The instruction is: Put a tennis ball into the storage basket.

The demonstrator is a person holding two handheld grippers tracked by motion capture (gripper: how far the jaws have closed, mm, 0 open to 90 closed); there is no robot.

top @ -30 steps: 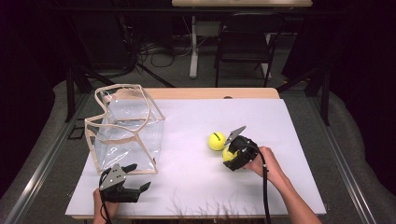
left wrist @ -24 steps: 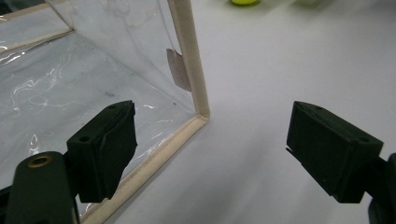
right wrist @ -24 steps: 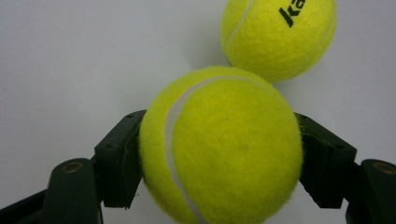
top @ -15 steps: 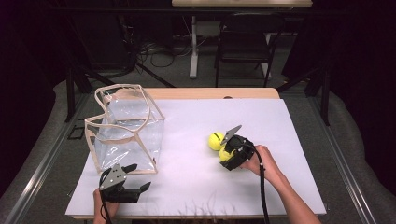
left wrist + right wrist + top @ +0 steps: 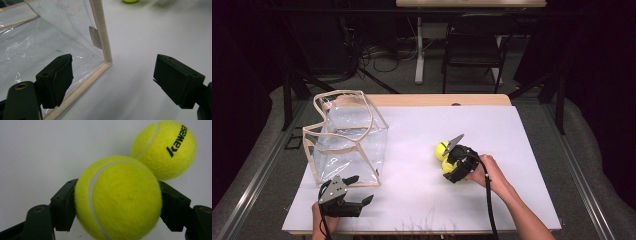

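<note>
Your right gripper [image 5: 117,202] is clamping a tennis ball [image 5: 118,200], one black pad pressing on each flank of it. A second tennis ball [image 5: 163,150], the one printed with black lettering, is sitting on the white table [image 5: 522,150] just beyond the held ball, so close behind it that you cannot tell whether the two are touching. In the high view your right gripper [image 5: 451,161] is lying in almost the same spot as a second ago, having drifted only slightly along the sheet, with the grip unchanged.

Your left gripper [image 5: 112,82] is resting with its jaws standing wide apart and nothing between them. The clear plastic bag [image 5: 50,37] is standing just ahead of its left jaw, with the cream-edged corner [image 5: 107,61] of the bag nearest. In the high view this gripper [image 5: 343,197] is staying where it was in the earlier frames, at the near edge of the table just in front of the bag [image 5: 347,137].
</note>
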